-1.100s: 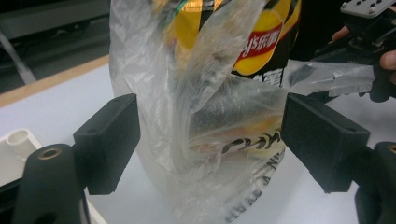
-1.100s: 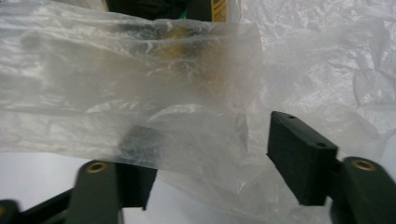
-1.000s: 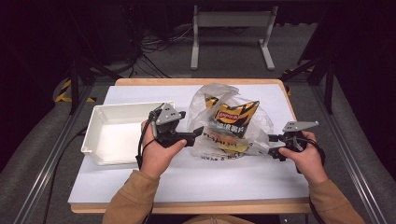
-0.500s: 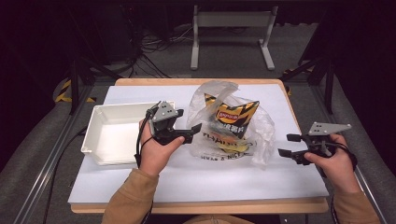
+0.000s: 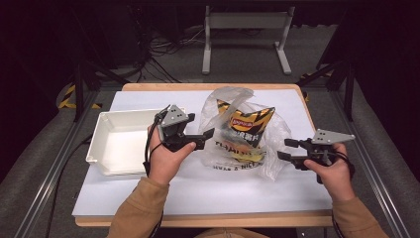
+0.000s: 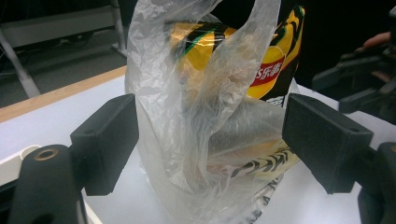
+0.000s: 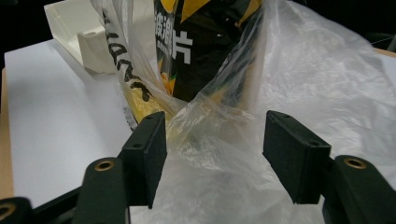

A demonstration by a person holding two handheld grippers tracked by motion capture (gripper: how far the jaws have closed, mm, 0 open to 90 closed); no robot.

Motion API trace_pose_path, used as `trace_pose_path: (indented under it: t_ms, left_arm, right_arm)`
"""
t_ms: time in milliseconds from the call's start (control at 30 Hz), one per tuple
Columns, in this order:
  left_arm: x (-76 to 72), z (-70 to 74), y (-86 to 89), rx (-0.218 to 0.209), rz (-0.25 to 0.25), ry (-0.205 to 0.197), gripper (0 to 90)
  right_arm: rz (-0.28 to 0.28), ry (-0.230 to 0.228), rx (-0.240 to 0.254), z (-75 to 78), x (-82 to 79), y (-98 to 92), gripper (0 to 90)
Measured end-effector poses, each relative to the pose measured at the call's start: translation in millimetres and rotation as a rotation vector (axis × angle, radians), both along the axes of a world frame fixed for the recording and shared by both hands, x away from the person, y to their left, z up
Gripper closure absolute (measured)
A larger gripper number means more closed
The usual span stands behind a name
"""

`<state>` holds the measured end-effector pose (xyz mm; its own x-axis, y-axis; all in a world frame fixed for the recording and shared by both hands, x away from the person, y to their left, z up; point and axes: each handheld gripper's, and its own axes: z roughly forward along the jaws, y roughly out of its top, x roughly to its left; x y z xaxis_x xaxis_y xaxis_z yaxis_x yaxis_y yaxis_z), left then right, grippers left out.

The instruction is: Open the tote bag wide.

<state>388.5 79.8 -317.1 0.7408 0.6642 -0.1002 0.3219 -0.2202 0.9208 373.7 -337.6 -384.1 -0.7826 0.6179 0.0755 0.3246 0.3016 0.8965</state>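
A clear plastic bag (image 5: 257, 148) stands on the white table cover, holding a black and yellow chip bag (image 5: 243, 125). My left gripper (image 5: 207, 139) is open at the bag's left side. In the left gripper view the plastic bag (image 6: 205, 130) sits between the spread jaws, with the chip bag (image 6: 261, 70) behind the film. My right gripper (image 5: 286, 149) is open at the bag's lower right edge. The right gripper view has crumpled plastic (image 7: 219, 135) between its jaws and the chip bag (image 7: 205, 51) beyond.
A white rectangular tray (image 5: 106, 148) lies left of the bag, close behind my left hand. The tray's corner (image 7: 88, 44) appears in the right gripper view. A metal stand (image 5: 245, 29) is on the floor past the table's far edge.
My right gripper swung out to the right, then came back in to the bag's lower right edge. My left gripper stayed at the bag's left side, shifting slightly.
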Motion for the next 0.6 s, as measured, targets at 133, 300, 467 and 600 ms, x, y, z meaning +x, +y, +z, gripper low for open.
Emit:
trace_pose_path:
  t_ms: [133,300,467,600]
  left_arm:
    - [1.2,3.4,-0.8,-0.017,0.000,-0.004,19.6]
    - [6.3,13.2,-3.6,-0.027,0.002,-0.026,19.5]
    - [19.5,22.2,-5.9,-0.026,0.008,-0.059,20.2]
    - [33.4,22.1,-4.7,-0.014,0.001,-0.068,24.7]
  right_arm:
    - [0.013,0.018,-0.017,-13.6,8.5,12.6,45.5]
    - [0.011,0.039,-0.036,-24.0,13.4,16.7,47.8]
    - [-0.001,0.050,-0.039,-29.8,15.9,15.3,48.8]
    - [-0.004,0.051,-0.038,-30.5,16.0,14.3,48.6]
